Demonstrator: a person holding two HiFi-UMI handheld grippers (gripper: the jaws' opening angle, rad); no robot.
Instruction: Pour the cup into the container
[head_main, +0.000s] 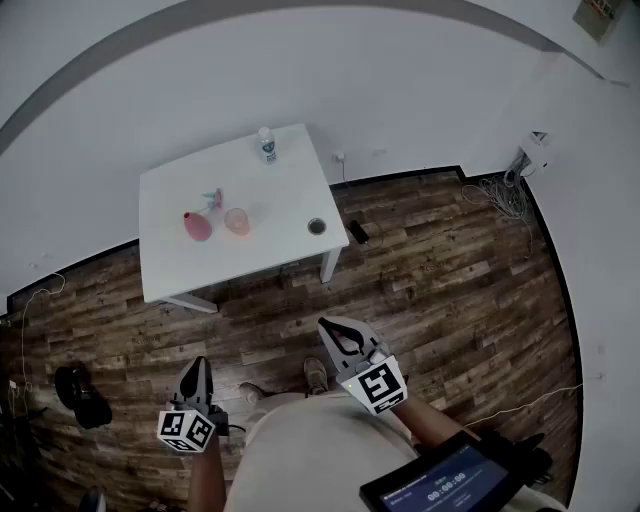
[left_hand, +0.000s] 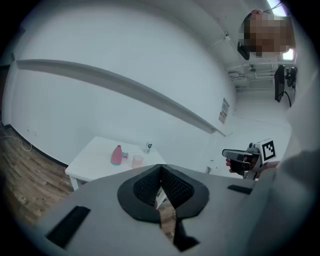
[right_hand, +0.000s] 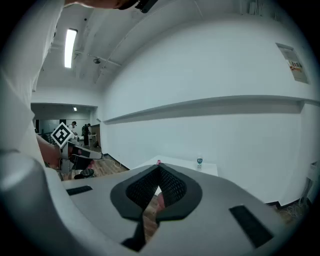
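Observation:
A white table (head_main: 270, 190) stands across the wooden floor, well ahead of both grippers. On it a translucent pink cup (head_main: 237, 221) sits just right of a pink flask-shaped container (head_main: 197, 226). In the left gripper view the cup (left_hand: 137, 160) and the container (left_hand: 116, 155) show small above the jaws. My left gripper (head_main: 197, 366) is held low near the body, its jaws shut with nothing between them. My right gripper (head_main: 331, 326) is likewise shut and empty, far from the table. The right gripper view shows only the container's top (right_hand: 159, 162) above the jaws.
A clear bottle (head_main: 266, 144) stands at the table's far edge and a small round tin (head_main: 317, 226) near its right front corner. A black object (head_main: 357, 232) lies on the floor beside the table, cables (head_main: 500, 190) by the right wall, a dark bag (head_main: 80, 395) at left.

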